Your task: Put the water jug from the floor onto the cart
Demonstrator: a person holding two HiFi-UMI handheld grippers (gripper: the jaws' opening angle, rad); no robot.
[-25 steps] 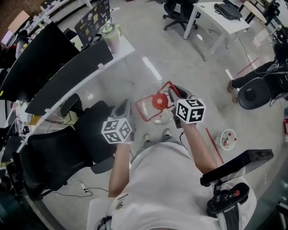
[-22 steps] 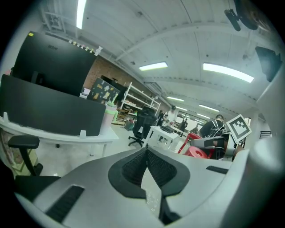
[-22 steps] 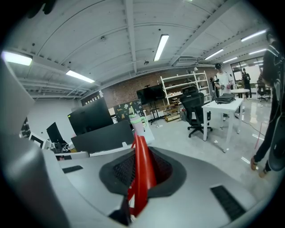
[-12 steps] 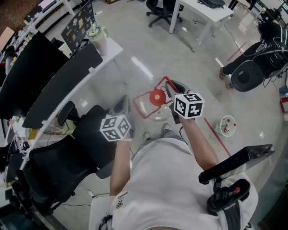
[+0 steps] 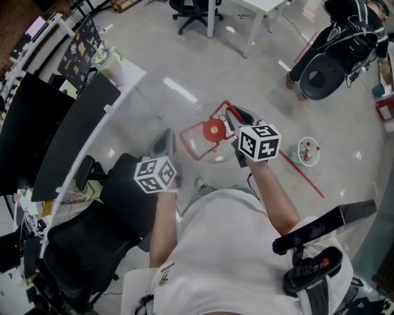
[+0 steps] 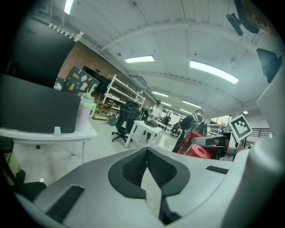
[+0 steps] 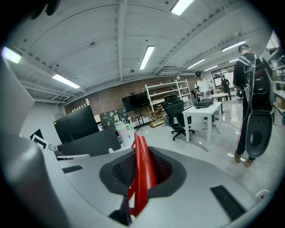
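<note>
In the head view the water jug [image 5: 206, 147], clear with a red cap and red handle, hangs above the floor between my two grippers. My right gripper [image 5: 230, 117] is shut on the red handle [image 7: 141, 171], which stands upright between its pads in the right gripper view. On the jug's left side, my left gripper [image 5: 170, 136] is shut on a thin clear edge of the jug [image 6: 150, 185]. The left gripper view also shows the jug's red cap [image 6: 196, 151] to the right. No cart can be made out.
A black office chair [image 5: 80, 246] is at the lower left, beside a desk [image 5: 123, 83] with dark monitors and a green-lidded cup [image 5: 109, 60]. A person [image 5: 332, 55] stands at the upper right near a white table [image 5: 261, 7]. Red tape [image 5: 301, 175] marks the floor.
Both grippers have swung across the room together with the jug held between them. The desk and chair have slid left in view, and the standing person has come nearer the top right.
</note>
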